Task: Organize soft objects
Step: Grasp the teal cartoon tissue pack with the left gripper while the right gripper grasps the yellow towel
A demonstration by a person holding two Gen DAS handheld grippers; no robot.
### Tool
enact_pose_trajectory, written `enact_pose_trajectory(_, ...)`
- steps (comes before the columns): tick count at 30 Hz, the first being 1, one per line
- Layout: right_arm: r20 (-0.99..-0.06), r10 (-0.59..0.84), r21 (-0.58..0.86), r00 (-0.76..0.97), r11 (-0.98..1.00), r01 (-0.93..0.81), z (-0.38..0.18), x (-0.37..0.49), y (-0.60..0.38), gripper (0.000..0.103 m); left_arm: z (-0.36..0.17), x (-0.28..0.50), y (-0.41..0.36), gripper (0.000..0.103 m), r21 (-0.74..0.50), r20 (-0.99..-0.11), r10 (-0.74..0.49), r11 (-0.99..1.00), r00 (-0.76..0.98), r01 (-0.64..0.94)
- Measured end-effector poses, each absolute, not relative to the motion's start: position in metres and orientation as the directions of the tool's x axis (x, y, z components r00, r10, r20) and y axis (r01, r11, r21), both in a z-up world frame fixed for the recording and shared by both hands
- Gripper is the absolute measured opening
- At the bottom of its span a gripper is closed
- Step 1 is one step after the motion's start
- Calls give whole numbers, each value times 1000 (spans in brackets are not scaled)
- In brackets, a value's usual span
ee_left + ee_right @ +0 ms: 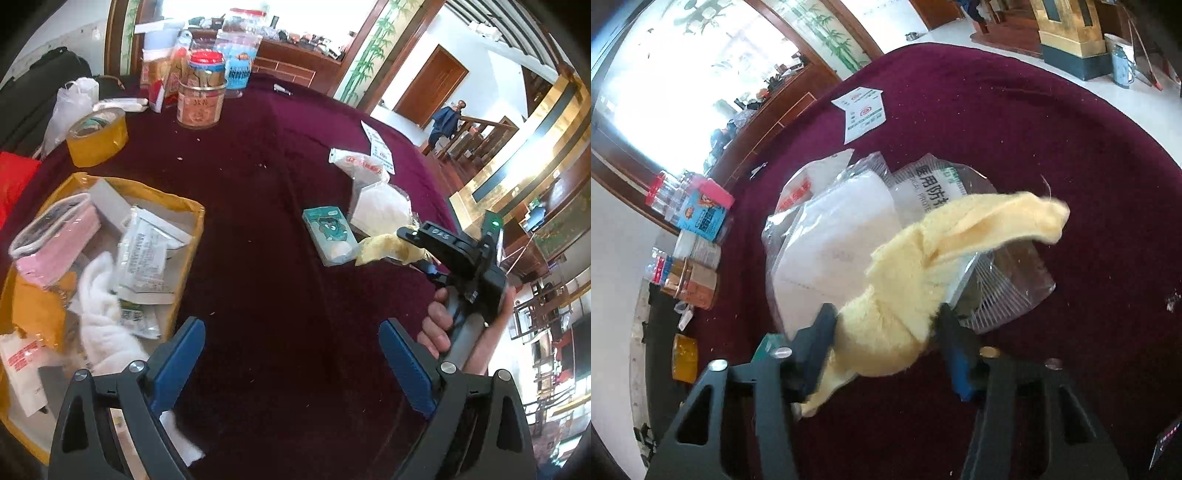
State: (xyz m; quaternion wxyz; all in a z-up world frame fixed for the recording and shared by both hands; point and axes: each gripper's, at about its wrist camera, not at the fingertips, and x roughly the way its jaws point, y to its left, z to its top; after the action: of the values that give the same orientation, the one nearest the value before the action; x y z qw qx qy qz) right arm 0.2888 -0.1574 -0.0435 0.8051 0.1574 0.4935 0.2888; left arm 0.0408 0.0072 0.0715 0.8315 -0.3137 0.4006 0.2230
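Cloth (pixel 916 280), yellow, hangs pinched in your right gripper (pixel 886 325) above the packets (pixel 831 236), lifted clear for transfer; your left gripper (pixel 291 362) waits spread beside the box (pixel 192 236).

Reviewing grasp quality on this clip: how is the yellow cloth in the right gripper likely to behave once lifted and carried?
Probably floppy: the yellow cloth bunches between the right gripper fingers while its free end flops over the clear packets. Likely light, since that end holds its curl. Its fuzzy surface suggests little slipping, though the loose tail may drag the packets.
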Motion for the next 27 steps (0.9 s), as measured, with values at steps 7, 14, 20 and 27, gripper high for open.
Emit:
enact_pose_trajectory(7, -634, 701, 629, 327, 713, -308, -40, 284, -181, 47, 51, 102, 13, 97, -369, -847, 37, 677, 531, -636)
enact_pose_trajectory(14, -584, 706, 592, 400, 708, -385, -18, 269, -186, 47, 23, 172, 31, 97, -340, -893, 10, 638, 449, -691)
enact_pose_trajectory(20, -519, 735, 629, 437, 674, -386, -12, 266, -198, 47, -1, 222, 49, 88, -281, -934, 3, 608, 356, -743)
enact_pose_trajectory(27, -513, 761, 687, 396, 641, -342, -24, 274, -203, 47, -11, 235, 37, 87, -148, -950, 129, 614, 284, -775)
